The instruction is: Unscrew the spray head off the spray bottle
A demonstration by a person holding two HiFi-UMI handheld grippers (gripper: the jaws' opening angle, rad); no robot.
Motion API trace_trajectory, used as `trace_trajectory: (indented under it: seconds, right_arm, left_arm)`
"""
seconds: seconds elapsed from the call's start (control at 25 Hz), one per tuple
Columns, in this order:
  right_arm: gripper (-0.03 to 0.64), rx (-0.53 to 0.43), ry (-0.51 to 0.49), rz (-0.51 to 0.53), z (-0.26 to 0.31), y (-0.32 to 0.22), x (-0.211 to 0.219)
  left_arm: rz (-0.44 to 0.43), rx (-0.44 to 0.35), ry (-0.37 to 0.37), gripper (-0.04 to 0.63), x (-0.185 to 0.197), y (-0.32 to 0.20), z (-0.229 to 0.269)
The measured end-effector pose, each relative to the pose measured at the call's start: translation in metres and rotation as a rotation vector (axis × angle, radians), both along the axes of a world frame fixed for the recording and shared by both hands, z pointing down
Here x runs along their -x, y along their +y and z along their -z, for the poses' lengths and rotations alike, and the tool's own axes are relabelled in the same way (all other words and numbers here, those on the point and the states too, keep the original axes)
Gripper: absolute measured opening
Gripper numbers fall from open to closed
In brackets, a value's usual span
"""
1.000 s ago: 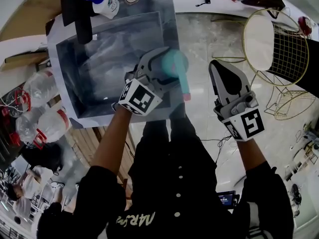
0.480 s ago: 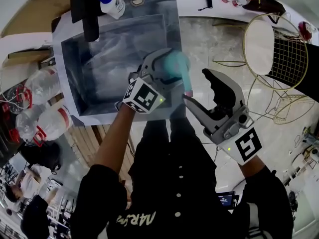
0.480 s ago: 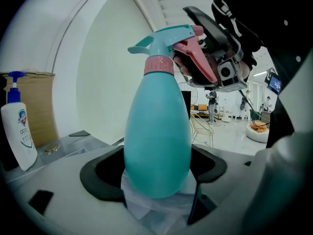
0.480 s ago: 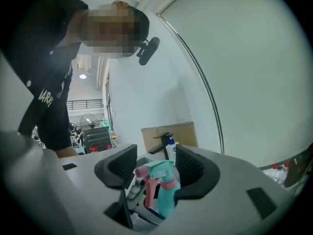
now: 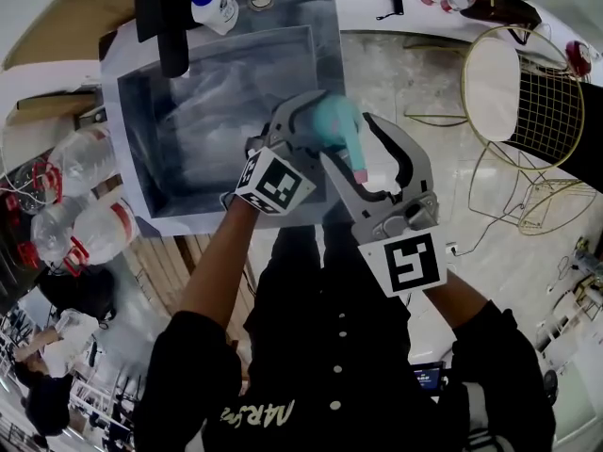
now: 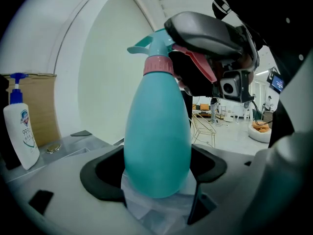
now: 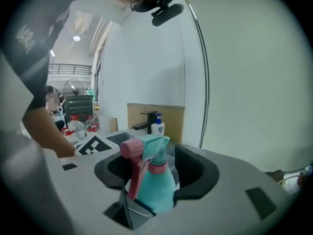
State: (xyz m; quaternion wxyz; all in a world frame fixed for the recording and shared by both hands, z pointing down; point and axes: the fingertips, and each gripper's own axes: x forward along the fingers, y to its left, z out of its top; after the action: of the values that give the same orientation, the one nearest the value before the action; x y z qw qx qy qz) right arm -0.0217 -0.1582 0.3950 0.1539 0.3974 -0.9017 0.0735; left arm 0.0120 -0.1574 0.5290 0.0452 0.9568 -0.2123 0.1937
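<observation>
A teal spray bottle with a pink collar and a pink trigger is held over the sink's front edge. My left gripper is shut on its round body, near the base. The spray head points up and away from that gripper. My right gripper is open, and its jaws have just been opening. The spray head now stands between them, and the pads do not press on it. In the left gripper view the right gripper looms beside the head.
A steel sink lies beyond the bottle, with a black tap and a white soap dispenser at its far rim. Plastic water bottles stand at the left. A gold wire chair is on the floor at the right.
My right gripper has swung left from beside the bottle to around the spray head, and its jaws have gone from shut to open. The left gripper and bottle have stayed put.
</observation>
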Motion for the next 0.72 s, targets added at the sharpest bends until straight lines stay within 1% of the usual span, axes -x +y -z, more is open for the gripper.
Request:
trace_trajectory:
  seconds: [0.04,0.24,0.32,0.4,0.52,0.6,0.64,0.72]
  right_arm:
    - [0.238,0.003,0.002,-0.010,-0.002,-0.002,-0.001]
    - [0.232,0.017,0.050,-0.005,-0.017,-0.007,0.004]
    - [0.201,0.021,0.042,-0.019,-0.018,-0.008,0.006]
    - [0.189,0.020,0.049,-0.022,-0.019,-0.008,0.006]
    - [0.176,0.019,0.027,-0.037,-0.018,-0.009,0.006]
    - [0.166,0.017,0.040,-0.016,-0.019,-0.009,0.005]
    - [0.152,0.014,0.058,0.009,-0.020,-0.008,0.005]
    - [0.150,0.009,0.081,0.063,-0.021,-0.007,0.005]
  left_arm:
    - [0.002,-0.001,-0.001,0.405,0.000,0.000,0.000]
    - [0.004,-0.005,-0.006,0.405,0.001,0.001,0.000]
    - [0.007,-0.003,-0.004,0.405,0.001,0.000,0.000]
    - [0.009,-0.003,-0.002,0.405,0.001,0.000,0.000]
    - [0.010,-0.003,-0.001,0.405,0.001,0.000,-0.001]
    - [0.010,-0.003,-0.001,0.405,0.001,0.000,-0.001]
    - [0.009,-0.003,-0.001,0.405,0.001,0.000,-0.001]
    - [0.005,-0.003,-0.001,0.405,0.001,0.000,-0.001]
